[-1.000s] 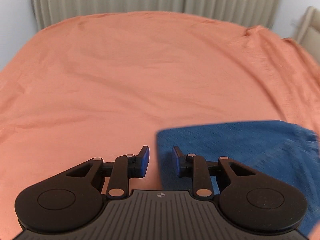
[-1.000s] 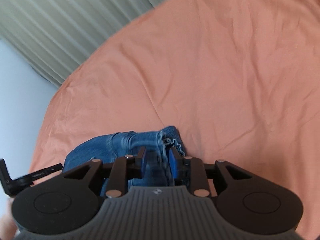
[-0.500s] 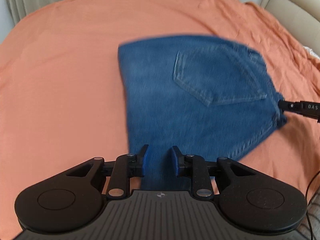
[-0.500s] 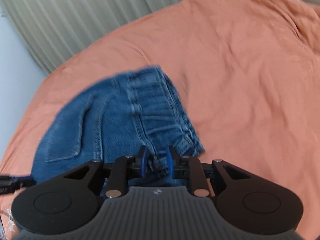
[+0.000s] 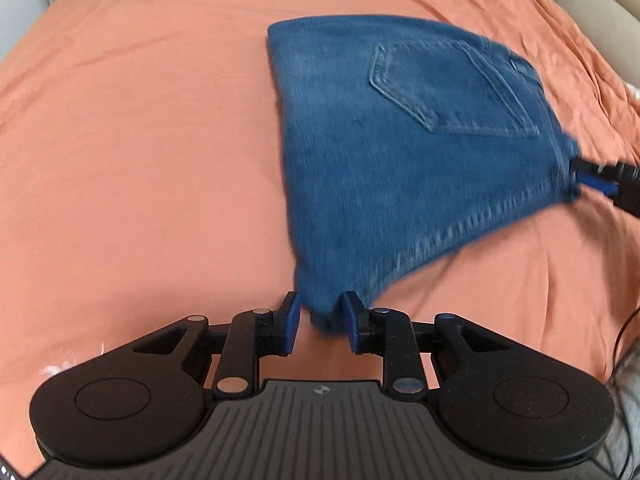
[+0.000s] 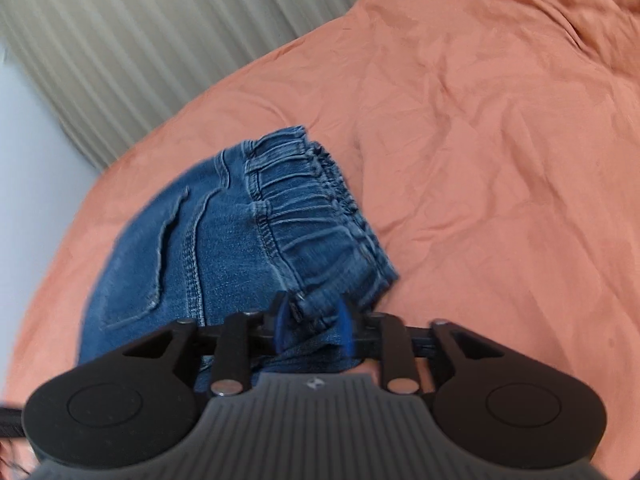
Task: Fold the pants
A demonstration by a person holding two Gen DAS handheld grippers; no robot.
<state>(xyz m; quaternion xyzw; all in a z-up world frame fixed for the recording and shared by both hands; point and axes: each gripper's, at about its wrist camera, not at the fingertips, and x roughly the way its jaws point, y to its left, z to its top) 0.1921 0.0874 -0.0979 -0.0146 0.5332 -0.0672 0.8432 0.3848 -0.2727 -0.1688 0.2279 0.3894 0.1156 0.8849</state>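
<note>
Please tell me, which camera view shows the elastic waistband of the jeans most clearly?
The right wrist view. There the gathered waistband lies just ahead of the right claw, sharp enough to see its stitching. In the left wrist view the jeans show mostly the back pocket; the waistband is only a blurred far edge.

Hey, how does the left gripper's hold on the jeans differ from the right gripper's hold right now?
The left gripper has a narrow corner of the jeans between its jaws, with a gap showing beside the left pad; the right gripper has a thicker bunch at the gathered waistband end. The right gripper's jaws are opening; the left's are not. Both have denim between blue pads, over the orange sheet.
</note>
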